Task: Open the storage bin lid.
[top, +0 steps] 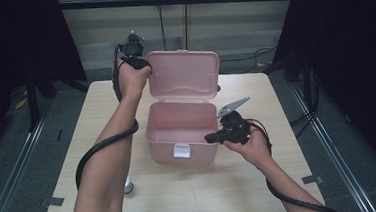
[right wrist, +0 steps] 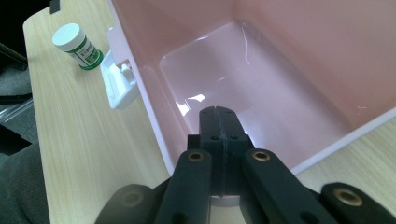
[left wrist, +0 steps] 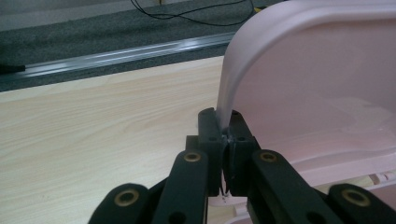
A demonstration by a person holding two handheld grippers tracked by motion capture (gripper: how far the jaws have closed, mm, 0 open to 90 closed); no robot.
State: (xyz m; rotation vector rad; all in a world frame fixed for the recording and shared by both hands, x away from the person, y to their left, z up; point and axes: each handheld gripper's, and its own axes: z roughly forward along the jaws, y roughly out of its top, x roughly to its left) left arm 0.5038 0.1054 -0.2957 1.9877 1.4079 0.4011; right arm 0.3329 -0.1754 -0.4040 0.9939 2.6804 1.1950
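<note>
Two grippers work on a pink box (top: 180,136) that stands open near the middle of the worktop (top: 261,181), a little toward its far edge. The box's lid (top: 184,76) stands upright at the back, and its white latch (top: 181,150) faces the near edge. The left gripper (left wrist: 226,128) is raised at the lid's left edge; in the left gripper view its fingers (left wrist: 208,135) are clamped on the thin pink rim of the lid. The right gripper (right wrist: 219,123) is at the box's right wall, with its fingers (right wrist: 209,126) pressed together, nothing seen between them, their tips over the rim and the bare pink inside of the box. A small white bottle with a green label (right wrist: 77,46) stands on the worktop near the box's latch side, toward the near left corner.
</note>
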